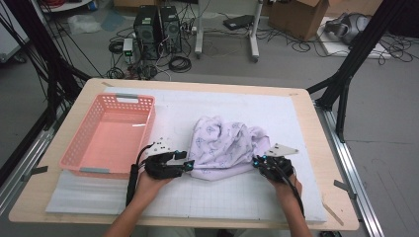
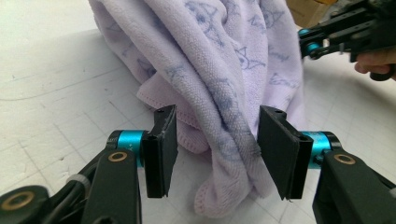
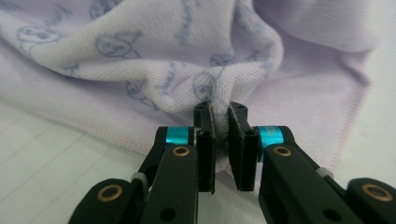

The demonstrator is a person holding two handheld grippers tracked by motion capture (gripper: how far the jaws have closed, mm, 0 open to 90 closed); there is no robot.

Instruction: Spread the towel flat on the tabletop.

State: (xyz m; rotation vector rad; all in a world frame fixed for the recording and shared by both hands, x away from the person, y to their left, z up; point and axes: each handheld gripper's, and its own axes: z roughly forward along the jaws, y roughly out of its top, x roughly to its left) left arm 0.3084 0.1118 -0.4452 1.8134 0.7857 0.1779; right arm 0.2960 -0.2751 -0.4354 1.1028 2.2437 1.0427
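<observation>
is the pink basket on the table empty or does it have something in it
Empty. In the high view the pink basket shows a bare floor; the lilac towel lies bunched beside it.

Grey floor (image 1: pixel 296 69) (cables (image 1: pixel 180 63) everywhere)

The high view looks forward and down from above the person's side of the white-gridded, wood-edged counter (image 1: pixel 306 128), far enough off to take in the floor behind it. The left gripper view sits low, close behind the left claw (image 2: pixel 212 154), facing across the counter into the crumpled lilac printed towel (image 2: pixel 219 70). The right gripper view rides just behind the right claw (image 3: pixel 220 144), nearer still to the cloth. All three views share that towel; the left gripper view also catches the right claw farther off.
</observation>
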